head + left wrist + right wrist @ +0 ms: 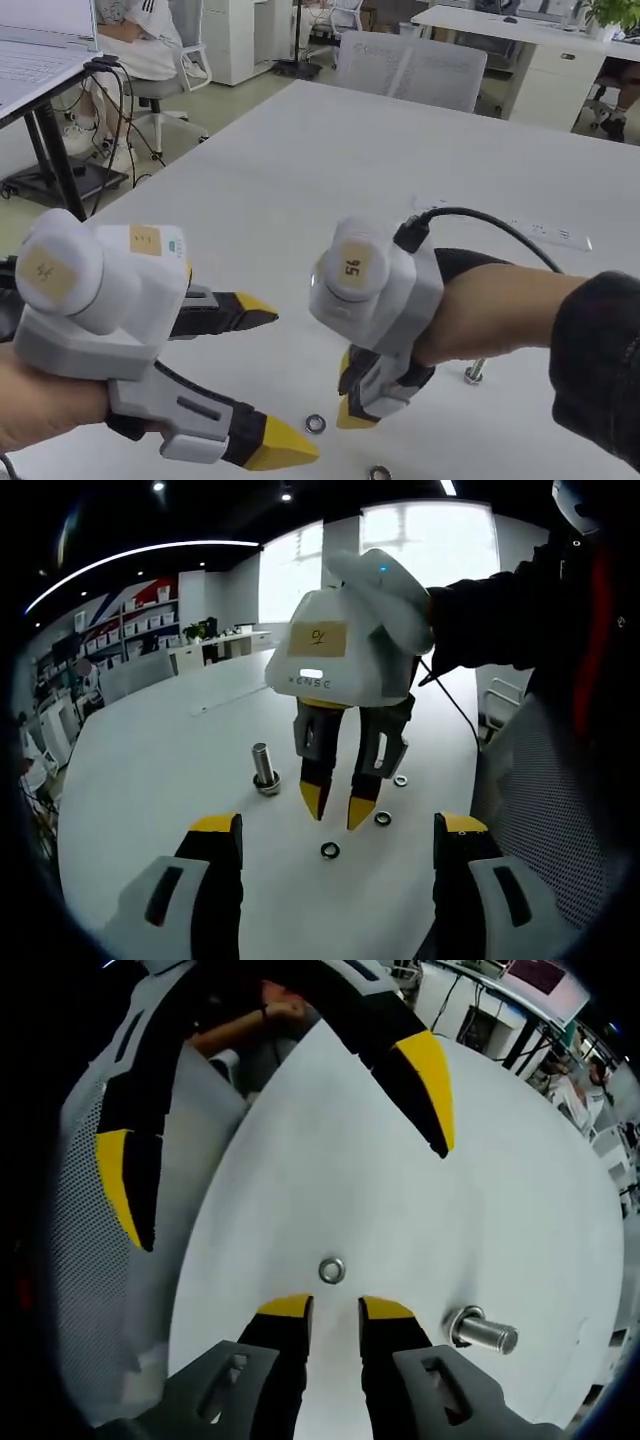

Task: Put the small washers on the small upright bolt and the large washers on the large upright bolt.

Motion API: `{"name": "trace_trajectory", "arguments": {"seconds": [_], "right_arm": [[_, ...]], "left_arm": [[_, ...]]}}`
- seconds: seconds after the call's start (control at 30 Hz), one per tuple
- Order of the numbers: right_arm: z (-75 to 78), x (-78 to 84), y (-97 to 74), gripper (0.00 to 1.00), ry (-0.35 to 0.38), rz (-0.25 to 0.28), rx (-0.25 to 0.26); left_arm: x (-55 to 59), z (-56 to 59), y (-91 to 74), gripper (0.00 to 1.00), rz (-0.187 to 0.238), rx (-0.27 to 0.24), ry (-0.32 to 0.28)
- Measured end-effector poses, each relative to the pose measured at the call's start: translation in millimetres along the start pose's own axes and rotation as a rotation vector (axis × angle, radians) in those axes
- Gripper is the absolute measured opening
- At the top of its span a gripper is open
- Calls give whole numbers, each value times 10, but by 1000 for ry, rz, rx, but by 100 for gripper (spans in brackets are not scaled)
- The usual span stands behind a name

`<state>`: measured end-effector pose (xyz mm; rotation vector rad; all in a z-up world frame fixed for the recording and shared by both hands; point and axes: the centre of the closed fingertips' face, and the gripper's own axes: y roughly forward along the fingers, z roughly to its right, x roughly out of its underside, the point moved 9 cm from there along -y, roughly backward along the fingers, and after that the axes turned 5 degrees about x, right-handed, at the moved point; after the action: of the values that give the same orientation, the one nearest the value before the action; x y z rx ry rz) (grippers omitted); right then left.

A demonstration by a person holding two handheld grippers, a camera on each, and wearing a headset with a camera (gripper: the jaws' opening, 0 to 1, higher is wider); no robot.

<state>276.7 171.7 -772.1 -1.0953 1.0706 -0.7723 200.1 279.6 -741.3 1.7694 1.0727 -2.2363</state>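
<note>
An upright steel bolt [474, 373] [265, 770] [485, 1332] stands on the white table [330, 190]. A steel washer [316, 423] [331, 1270] [330, 850] lies flat just ahead of my right gripper's tips. A second washer [380, 472] [382, 818] and a third [401, 780] lie nearby. My right gripper [350, 415] [335, 1307] [337, 810] points down at the table, its jaws a narrow gap apart with nothing between them. My left gripper [282, 383] [337, 825] [278, 1140] hovers to the left, open wide and empty, facing the right one.
A white power strip [545, 235] lies further back on the table. A grey mesh chair [410, 65] stands at the far edge. A desk with a laptop [40, 50] is on the left. The table's near edge is close behind the washers.
</note>
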Motion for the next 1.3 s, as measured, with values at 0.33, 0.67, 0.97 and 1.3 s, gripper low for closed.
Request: {"name": "trace_trajectory", "arguments": {"seconds": [0.33,0.67,0.97,1.3], "right_arm": [[-7,-90,179,20,-16,-2,-23],[-17,-100,264,19,-31,-22,-33],[-72,-122,267,16,-94,-38,-7],[-58,-114,262,14,-76,-25,-12]], "left_arm": [[14,-6,-11,78,2,-5,-4],[33,-7,-41,78,7,-15,-10],[32,-11,-48,78,11,-19,-11],[43,-9,-66,77,12,-20,-13]]}}
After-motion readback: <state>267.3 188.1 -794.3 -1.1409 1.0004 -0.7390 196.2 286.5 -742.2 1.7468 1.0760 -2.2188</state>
